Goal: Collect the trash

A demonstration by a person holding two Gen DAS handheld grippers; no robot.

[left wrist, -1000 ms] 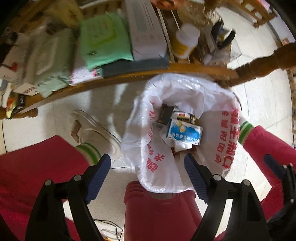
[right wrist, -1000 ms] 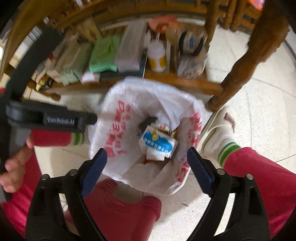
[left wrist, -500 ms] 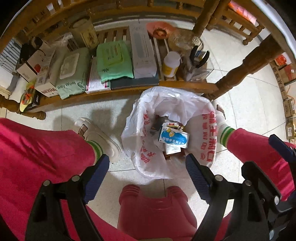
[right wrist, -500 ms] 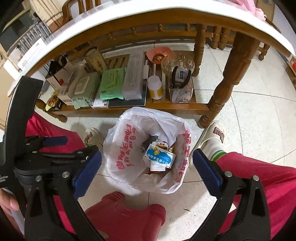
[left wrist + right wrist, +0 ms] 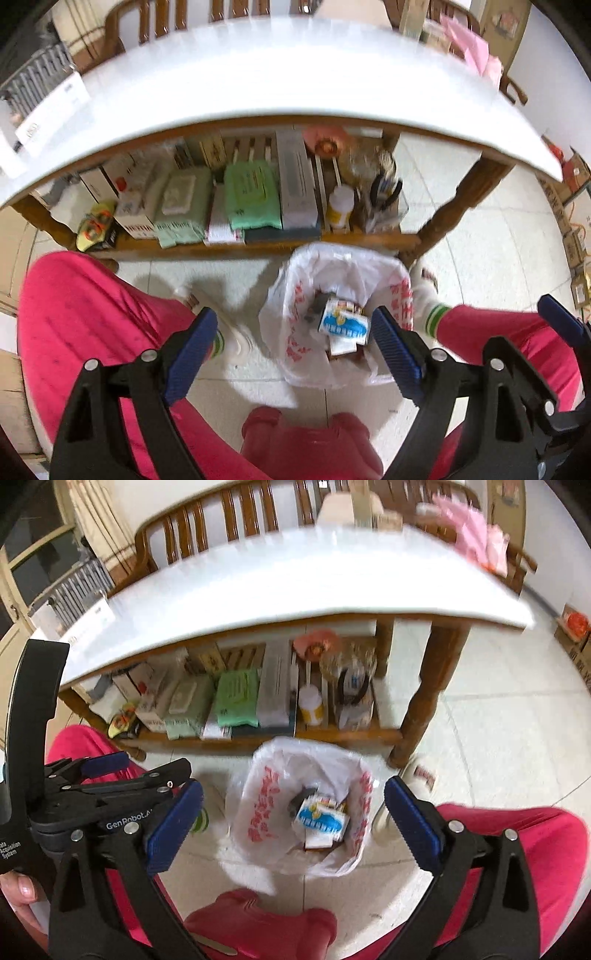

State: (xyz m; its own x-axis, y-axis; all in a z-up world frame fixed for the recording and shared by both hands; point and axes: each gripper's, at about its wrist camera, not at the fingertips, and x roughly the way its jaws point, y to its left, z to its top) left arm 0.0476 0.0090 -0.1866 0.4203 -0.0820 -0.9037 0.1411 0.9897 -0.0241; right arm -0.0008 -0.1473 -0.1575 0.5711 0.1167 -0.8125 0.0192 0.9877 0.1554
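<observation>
Your left gripper (image 5: pixel 293 347) hangs spread wide with nothing between its blue pads (image 5: pixel 192 349), and your right gripper (image 5: pixel 293 829) is spread just as wide and empty too; its jaws have just been opening. The trash bag (image 5: pixel 295 325) stands open on the tile floor (image 5: pixel 491 254), at 12 o'clock from both grippers, its rim clear of the pads on each side. Inside it lies a blue-and-white packet (image 5: pixel 343 325) on top of other scraps, with a dark piece at its 10 o'clock. The bag's far rim sits just beside the front edge of the lower shelf (image 5: pixel 258 243), and the table leg (image 5: pixel 450 214) stands near the bag's 1 o'clock. The white tabletop (image 5: pixel 277 74) overhangs the shelf, its near edge curving across the top of your view. Your red-trousered knees (image 5: pixel 92 310) flank the bag at 9 and 3 o'clock, and a red stool (image 5: pixel 310 443) sits at 6 o'clock, so the bag is boxed in on three sides. The widest open floor lies at 2 to 3 o'clock in the right wrist view, past the table leg. There your left gripper's body also shows at 9 o'clock, close beside the right one's left finger (image 5: pixel 173 823); you cannot tell whether they touch.
</observation>
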